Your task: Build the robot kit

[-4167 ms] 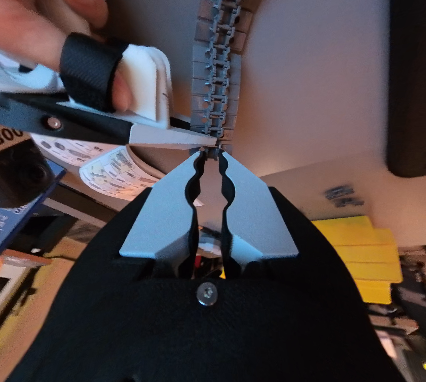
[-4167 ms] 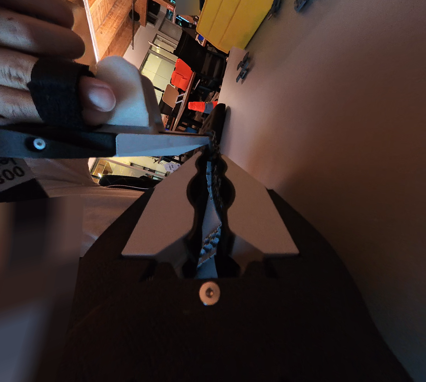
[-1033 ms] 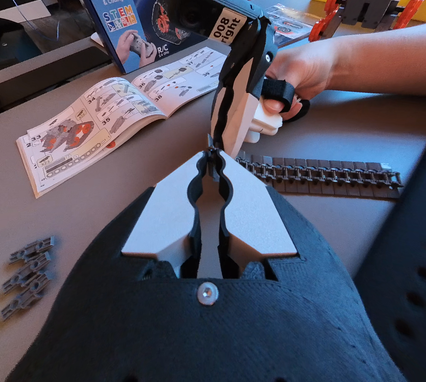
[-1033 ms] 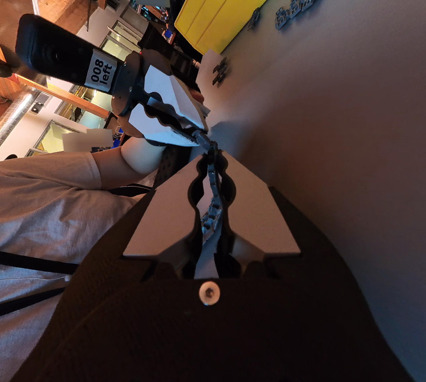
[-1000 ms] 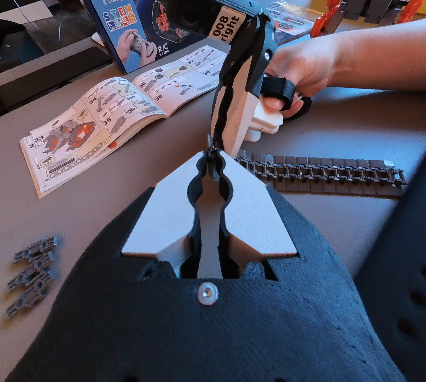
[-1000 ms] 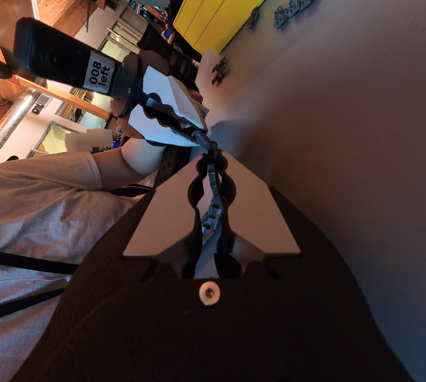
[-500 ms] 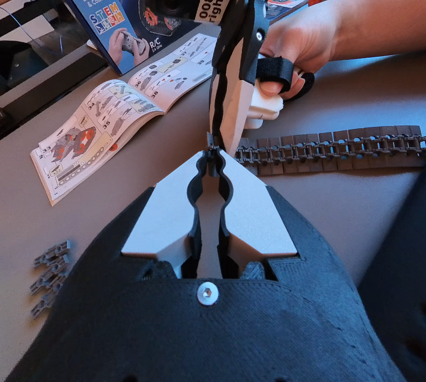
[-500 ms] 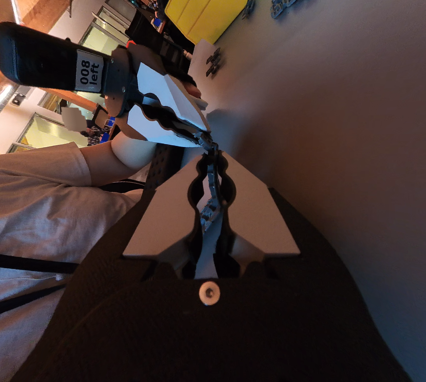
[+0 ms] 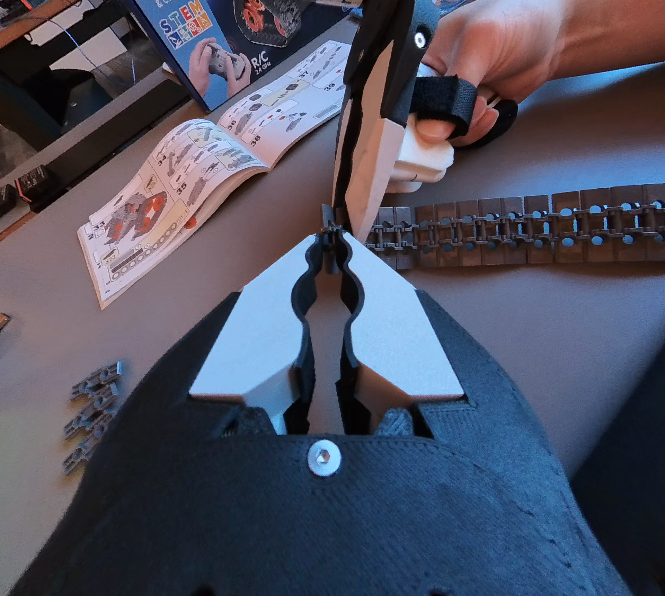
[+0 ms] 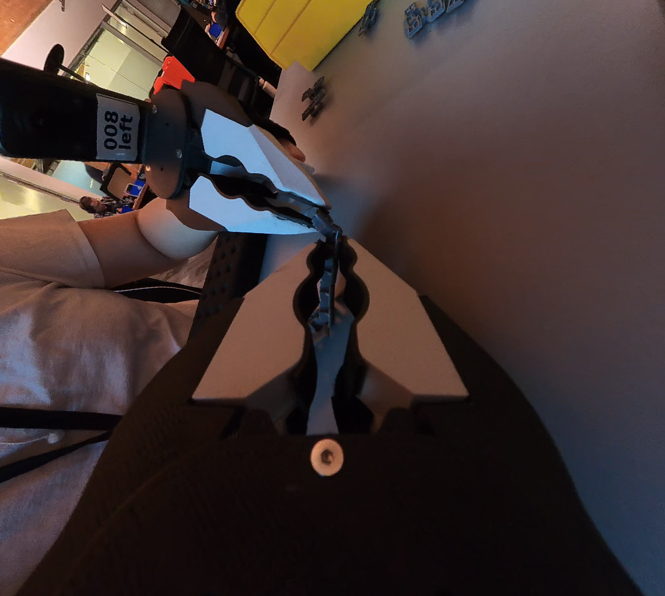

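At lower centre the left gripper is pinched closed on one small grey link piece, and just beyond its tips the right gripper comes down from the top of the frame, clamped on the end of the grey track chain (its own view shows links threaded between its fingers). The chain lies flat on the brown table, running to the right edge. Farther off, an open instruction booklet sits at centre left, loose grey links at lower left, and a blue box stands at the upper left.
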